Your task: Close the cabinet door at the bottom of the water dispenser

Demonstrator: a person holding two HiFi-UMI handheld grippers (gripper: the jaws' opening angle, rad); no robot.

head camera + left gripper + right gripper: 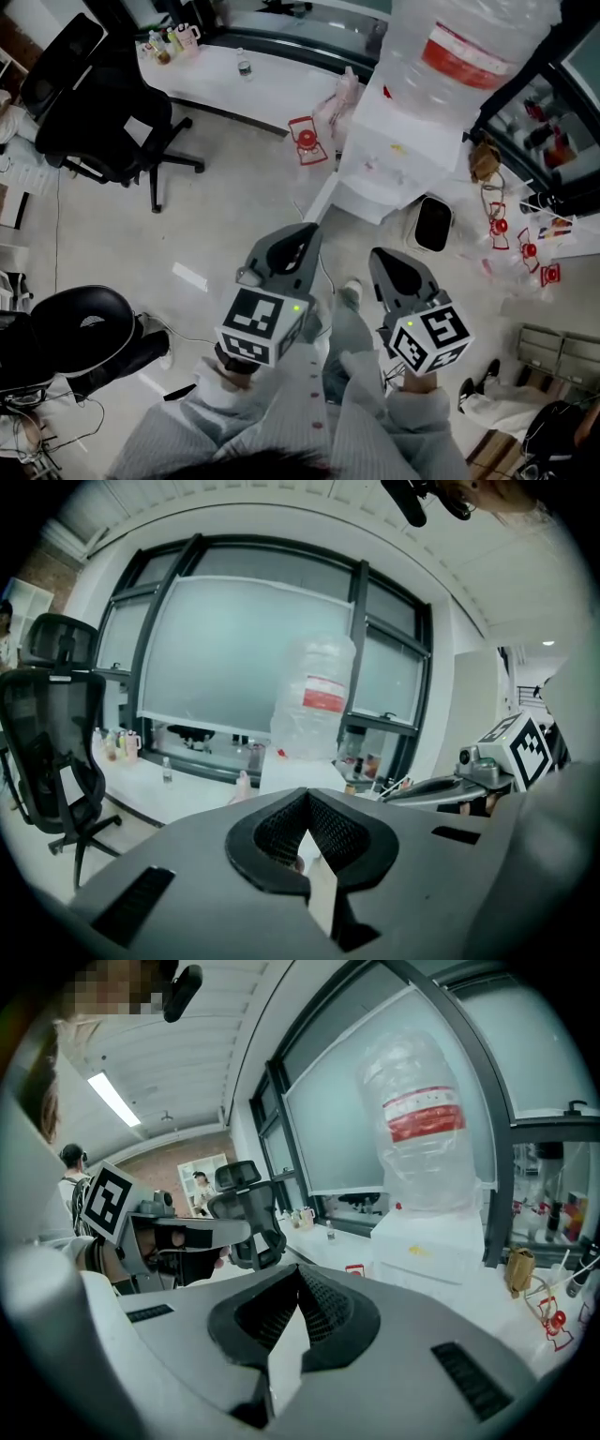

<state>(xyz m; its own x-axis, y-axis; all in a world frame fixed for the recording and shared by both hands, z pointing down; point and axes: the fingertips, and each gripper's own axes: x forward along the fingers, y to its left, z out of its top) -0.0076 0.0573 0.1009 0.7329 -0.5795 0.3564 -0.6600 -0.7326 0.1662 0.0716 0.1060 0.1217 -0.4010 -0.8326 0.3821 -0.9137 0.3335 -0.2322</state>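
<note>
Held before the person's legs (351, 326), the left gripper (307, 231) and the right gripper (379, 255) are each seen with jaws closed tip to tip, nothing between them. Ahead on the floor (230, 211), the water dispenser (398, 150) is stood under its bottle (459, 47), its cabinet door (323, 199) swung out at the bottom, toward the grippers. An office chair (103, 117) is parked well apart, beside the tabletop (272, 84).

Nothing legible anywhere: red label (466, 54) on the water bottle (412, 37), ahead of left tongs (302, 232) and right tongs (382, 255), too blurred to read.
</note>
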